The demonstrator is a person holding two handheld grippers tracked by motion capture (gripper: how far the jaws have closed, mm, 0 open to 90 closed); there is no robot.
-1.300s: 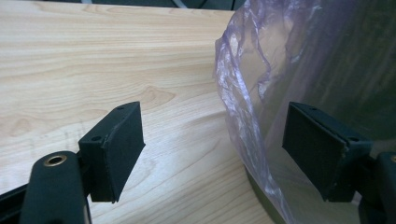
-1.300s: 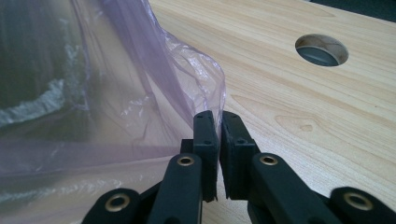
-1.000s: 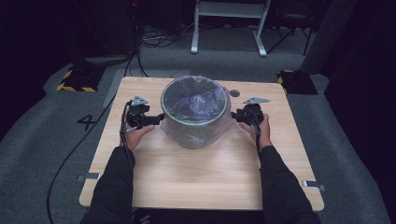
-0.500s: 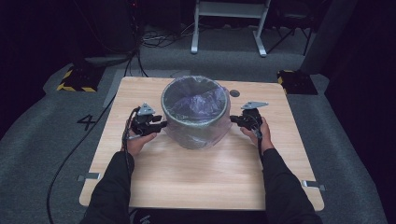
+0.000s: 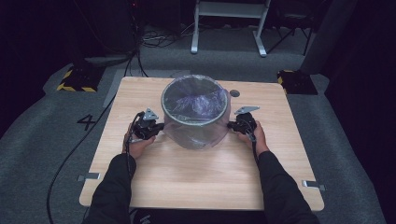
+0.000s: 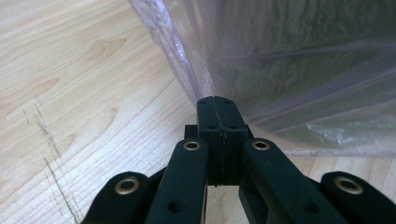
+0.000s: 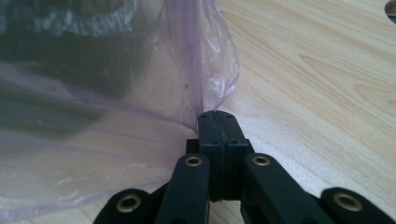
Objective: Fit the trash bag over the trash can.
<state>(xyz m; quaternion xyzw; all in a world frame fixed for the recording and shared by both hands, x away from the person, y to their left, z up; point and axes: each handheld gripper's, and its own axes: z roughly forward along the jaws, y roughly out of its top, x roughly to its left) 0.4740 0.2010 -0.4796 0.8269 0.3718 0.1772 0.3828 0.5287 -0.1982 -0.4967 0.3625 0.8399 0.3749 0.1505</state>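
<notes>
A grey round bin (image 5: 167,109) stands at the middle of the wooden table (image 5: 201,177), lined with a thin purple see-through bag (image 5: 194,135) that hangs down over its outside. My left gripper (image 5: 161,126) is against the bin's left side. Its jaws have just been closing and now stand together, pinching a fold of the bag film (image 6: 187,70) at the tip (image 6: 217,105). At the bin's right side my right gripper (image 5: 229,125) is shut, with the bag's loose edge (image 7: 210,70) caught at its tip (image 7: 217,116). Both pinch points are low, near the tabletop.
A small dark round spot (image 5: 234,93) lies on the table behind the bin to the right. Metal brackets (image 5: 88,177) (image 5: 312,184) stick out at the table's side edges. A black cable (image 5: 70,158) runs over the grey floor on the left.
Both hands have come down and in along the bin's sides. The jaws of both grippers have closed onto the bag film.
</notes>
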